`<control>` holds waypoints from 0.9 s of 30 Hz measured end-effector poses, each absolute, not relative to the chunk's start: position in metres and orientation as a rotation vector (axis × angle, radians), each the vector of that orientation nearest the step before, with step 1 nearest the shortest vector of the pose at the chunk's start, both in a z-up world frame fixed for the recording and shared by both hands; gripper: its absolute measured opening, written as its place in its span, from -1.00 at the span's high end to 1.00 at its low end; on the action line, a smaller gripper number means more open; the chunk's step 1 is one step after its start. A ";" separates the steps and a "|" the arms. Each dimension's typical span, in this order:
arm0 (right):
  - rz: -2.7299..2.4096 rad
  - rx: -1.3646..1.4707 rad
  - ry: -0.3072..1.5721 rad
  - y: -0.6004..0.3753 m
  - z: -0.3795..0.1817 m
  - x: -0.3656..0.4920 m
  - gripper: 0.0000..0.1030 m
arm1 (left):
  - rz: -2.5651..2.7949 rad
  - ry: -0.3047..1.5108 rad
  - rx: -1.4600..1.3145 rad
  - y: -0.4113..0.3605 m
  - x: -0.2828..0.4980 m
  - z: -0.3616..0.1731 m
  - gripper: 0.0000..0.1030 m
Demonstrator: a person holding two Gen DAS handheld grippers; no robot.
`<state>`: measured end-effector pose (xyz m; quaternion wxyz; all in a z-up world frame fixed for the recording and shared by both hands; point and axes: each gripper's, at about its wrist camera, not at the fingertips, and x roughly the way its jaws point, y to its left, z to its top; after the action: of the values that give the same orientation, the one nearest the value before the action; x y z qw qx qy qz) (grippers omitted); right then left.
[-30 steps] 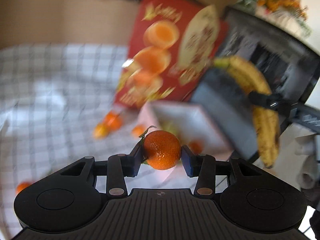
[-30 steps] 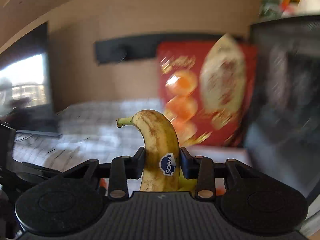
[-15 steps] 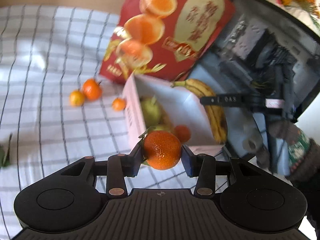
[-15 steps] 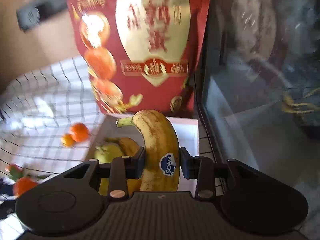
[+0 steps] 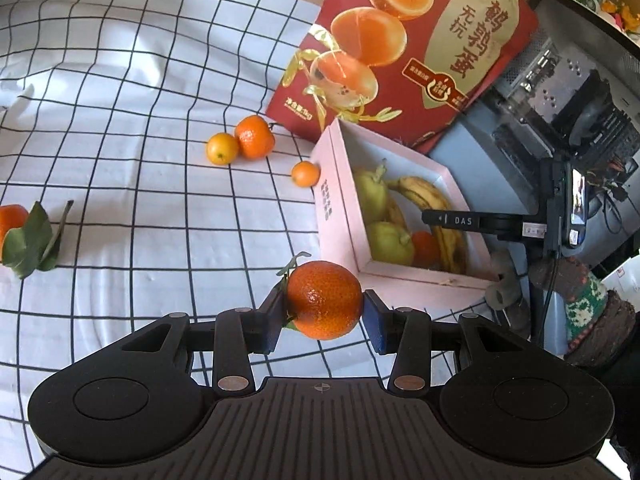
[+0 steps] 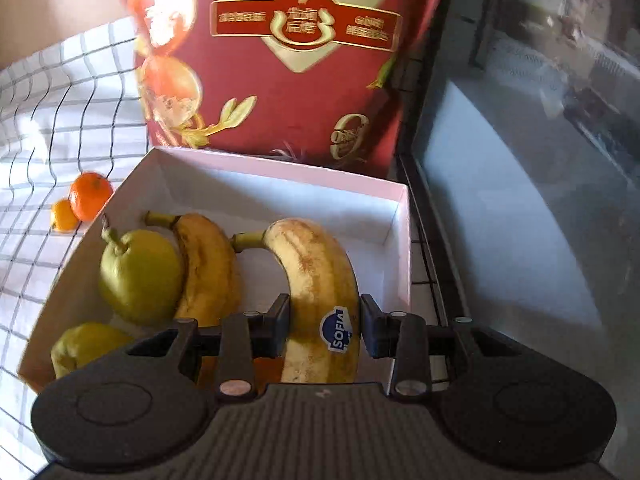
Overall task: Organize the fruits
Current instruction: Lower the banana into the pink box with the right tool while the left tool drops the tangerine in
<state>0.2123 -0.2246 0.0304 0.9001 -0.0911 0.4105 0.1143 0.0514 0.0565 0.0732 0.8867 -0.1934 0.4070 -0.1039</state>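
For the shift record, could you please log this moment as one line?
left gripper: holds tangerine | right gripper: holds banana over pink box | box: pears, banana inside

The left wrist camera looks down over its gripper (image 5: 323, 322) from farther off, at the cloth (image 5: 132, 120) and the box (image 5: 340, 216) from its side. The right wrist camera sits close, right over the box (image 6: 280, 172), looking down into it. Both see the box, the red bag (image 5: 404, 40) and the pears (image 6: 138, 276).
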 end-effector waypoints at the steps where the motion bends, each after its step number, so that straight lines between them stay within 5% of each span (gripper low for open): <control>1: 0.235 -0.189 0.852 -0.225 0.030 0.211 0.31 | -0.218 0.851 -0.399 0.055 0.052 0.073 0.09; 7: 0.257 -0.147 0.849 -0.234 0.037 0.206 0.28 | -0.241 0.871 -0.364 0.045 0.060 0.070 0.09; 20: 0.311 -0.078 0.697 -0.254 0.089 0.085 -0.15 | -0.409 0.793 -0.252 -0.008 0.117 0.110 0.08; 27: 0.297 -0.086 0.713 -0.259 0.074 0.037 -0.16 | -0.476 0.830 -0.196 -0.073 0.185 0.111 0.08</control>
<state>0.0374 -0.2587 0.0736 0.9255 -0.0422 0.3474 0.1446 0.1850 -0.0726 0.1107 0.8832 -0.0939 0.3985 -0.2287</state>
